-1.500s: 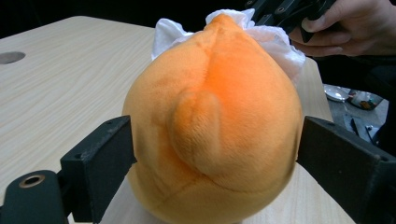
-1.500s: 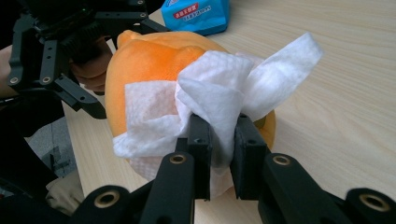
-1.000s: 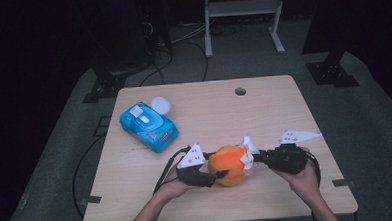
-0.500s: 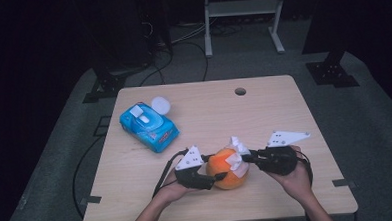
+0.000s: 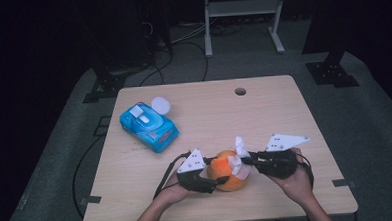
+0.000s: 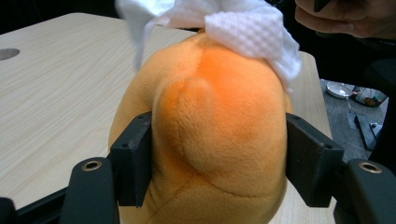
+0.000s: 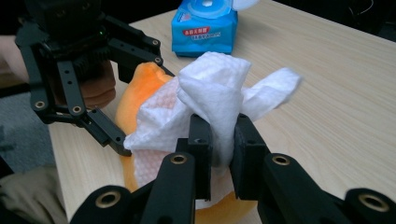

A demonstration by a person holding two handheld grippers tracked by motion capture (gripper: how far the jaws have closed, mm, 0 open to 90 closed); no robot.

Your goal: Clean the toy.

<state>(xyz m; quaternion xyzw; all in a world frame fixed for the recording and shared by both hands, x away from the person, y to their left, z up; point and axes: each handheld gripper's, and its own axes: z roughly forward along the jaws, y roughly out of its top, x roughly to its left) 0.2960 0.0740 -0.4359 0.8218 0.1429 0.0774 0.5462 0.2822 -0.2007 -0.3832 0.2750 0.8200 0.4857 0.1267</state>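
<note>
The orange plush toy (image 5: 225, 172) sits near the near edge of the wooden table (image 5: 284, 111), between the two grippers; in the high view the left gripper (image 5: 210, 176) comes at it from the left and the right gripper (image 5: 245, 161) from the right. The left gripper view shows what the high view cannot: both black jaws flank the toy's sides, their pads against the plush, and those jaws have just been opening a little with the toy between them; a crumpled white wipe (image 6: 254, 32) lies over the toy's top. The right gripper view gives the wipe's grip: the right jaws are pinched together on a fold of the wipe (image 7: 212, 100), which drapes onto the toy (image 7: 142, 81); the left gripper (image 7: 121, 107) shows beyond it, straddling the plush. Far left on the table lies a blue wipes pack (image 5: 148, 126), its round white lid (image 5: 160, 105) flipped up at the far side.
</note>
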